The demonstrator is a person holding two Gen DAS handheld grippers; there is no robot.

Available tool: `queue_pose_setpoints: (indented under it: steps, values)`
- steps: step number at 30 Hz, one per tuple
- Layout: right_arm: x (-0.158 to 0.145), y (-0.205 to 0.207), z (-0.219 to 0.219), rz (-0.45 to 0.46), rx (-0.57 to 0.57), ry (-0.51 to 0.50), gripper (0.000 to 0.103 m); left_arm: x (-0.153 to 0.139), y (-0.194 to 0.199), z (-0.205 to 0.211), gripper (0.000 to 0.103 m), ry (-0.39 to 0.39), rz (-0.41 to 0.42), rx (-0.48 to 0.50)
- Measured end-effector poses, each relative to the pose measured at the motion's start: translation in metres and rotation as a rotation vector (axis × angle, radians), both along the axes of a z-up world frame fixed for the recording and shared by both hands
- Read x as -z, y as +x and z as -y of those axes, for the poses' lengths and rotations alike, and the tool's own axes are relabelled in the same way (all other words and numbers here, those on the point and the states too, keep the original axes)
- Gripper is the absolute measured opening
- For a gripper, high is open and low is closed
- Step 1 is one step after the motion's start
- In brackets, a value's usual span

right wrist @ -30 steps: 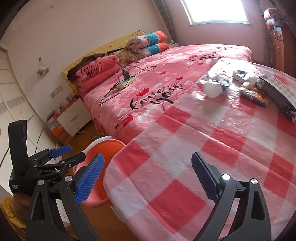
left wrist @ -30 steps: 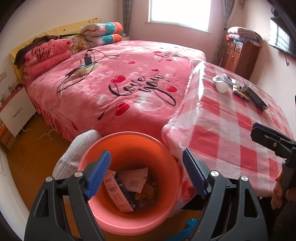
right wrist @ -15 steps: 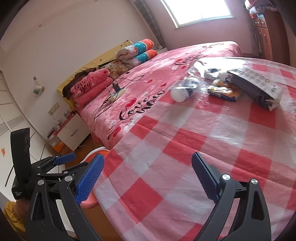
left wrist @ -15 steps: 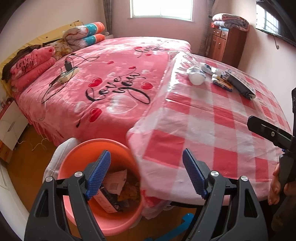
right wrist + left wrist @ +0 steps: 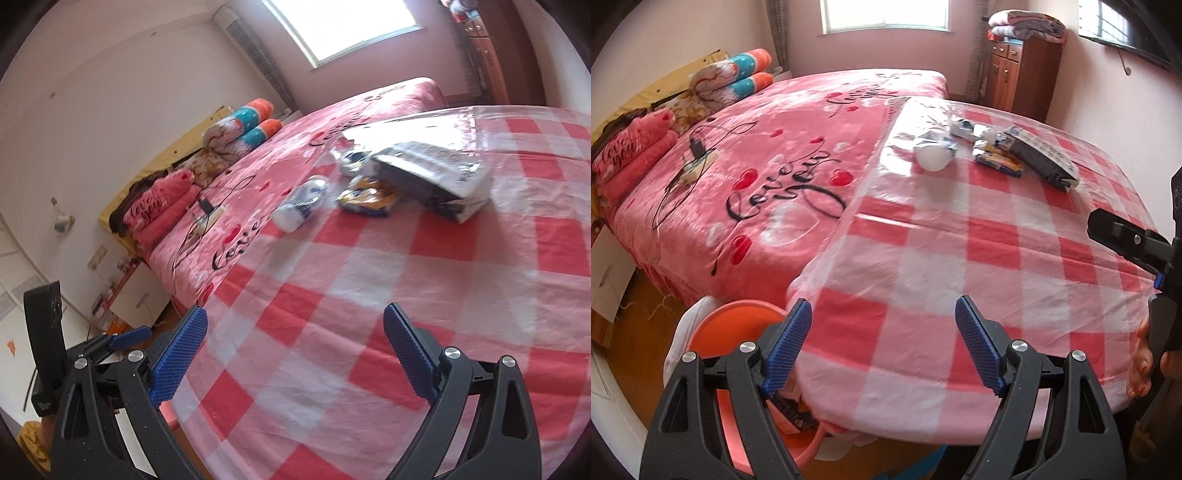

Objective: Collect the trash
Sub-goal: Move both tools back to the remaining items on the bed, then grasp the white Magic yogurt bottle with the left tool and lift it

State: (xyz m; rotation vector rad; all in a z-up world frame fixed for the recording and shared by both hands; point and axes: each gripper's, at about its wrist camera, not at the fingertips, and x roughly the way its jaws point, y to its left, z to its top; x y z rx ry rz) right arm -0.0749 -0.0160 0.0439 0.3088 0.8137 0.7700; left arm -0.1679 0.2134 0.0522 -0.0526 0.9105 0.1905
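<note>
Left wrist view: orange bin [image 5: 738, 321] now mostly hidden behind checked table [image 5: 960, 258].

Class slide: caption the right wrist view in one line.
Open right gripper over checked tablecloth, facing a white bottle, yellow wrapper and grey packet.

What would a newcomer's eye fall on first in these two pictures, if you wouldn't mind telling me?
Probably the red-and-white checked tablecloth filling the foreground, with a small cluster of trash at its far end: a white bottle on its side, a yellow wrapper and a dark box. Beside the table, the pink bed with "Love you" lettering stands out, and an orange bin peeks out at the table's near left corner.
</note>
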Motion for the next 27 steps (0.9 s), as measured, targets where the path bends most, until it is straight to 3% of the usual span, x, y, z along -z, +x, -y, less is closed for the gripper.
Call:
queue_pose_setpoints:
  steps: [15,27]
  values:
    - [0.004,0.026,0.065,-0.039,0.14,0.042,0.095,-0.014,0.064,0.051,0.081,0.022,0.029,0.112]
    - [0.009,0.037,0.081,-0.056,0.158,0.048,0.095,-0.021,0.167,0.034,0.081,-0.014,0.042,0.065]
